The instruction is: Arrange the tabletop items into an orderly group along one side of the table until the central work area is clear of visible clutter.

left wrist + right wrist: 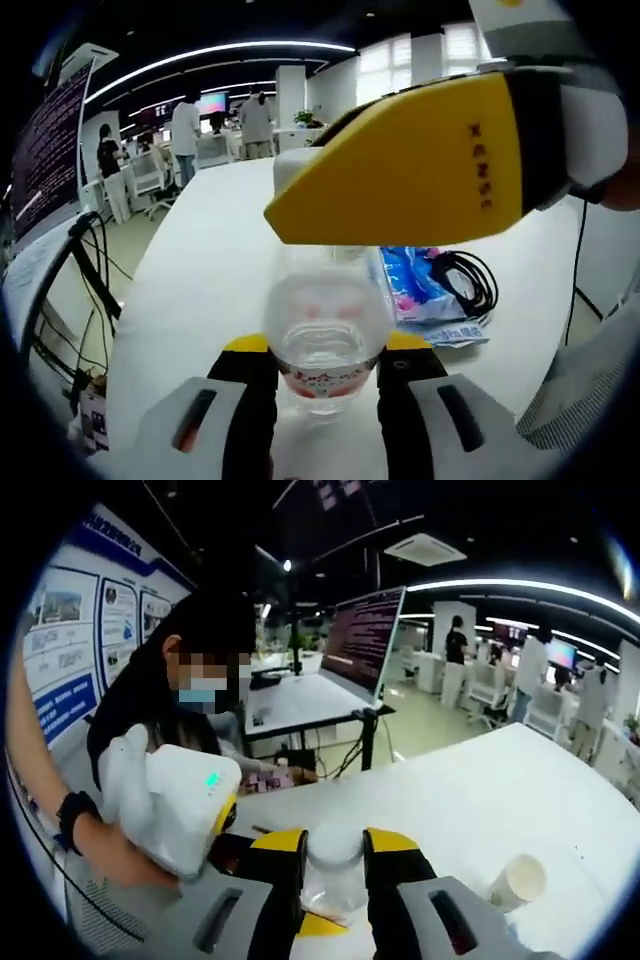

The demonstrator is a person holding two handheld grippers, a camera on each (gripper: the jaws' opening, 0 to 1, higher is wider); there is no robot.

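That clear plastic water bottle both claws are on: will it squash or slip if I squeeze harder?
The clear plastic water bottle looks thin-walled, so it would probably dent. It seems partly filled, giving it some weight. Its smooth sides may slip between the left claw, though the right claw steadies its white cap.

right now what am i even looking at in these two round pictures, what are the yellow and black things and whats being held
There is no robot here. A person holds a two-jaw claw in each hand, and a fisheye camera rides on each one. The left gripper view looks along the left claw, whose jaws are closed on a clear plastic bottle with a red label. The right gripper view looks along the right claw, closed on what looks like that bottle's white cap. On the white table there are a blue plastic packet, a coiled black cable and a white paper cup.
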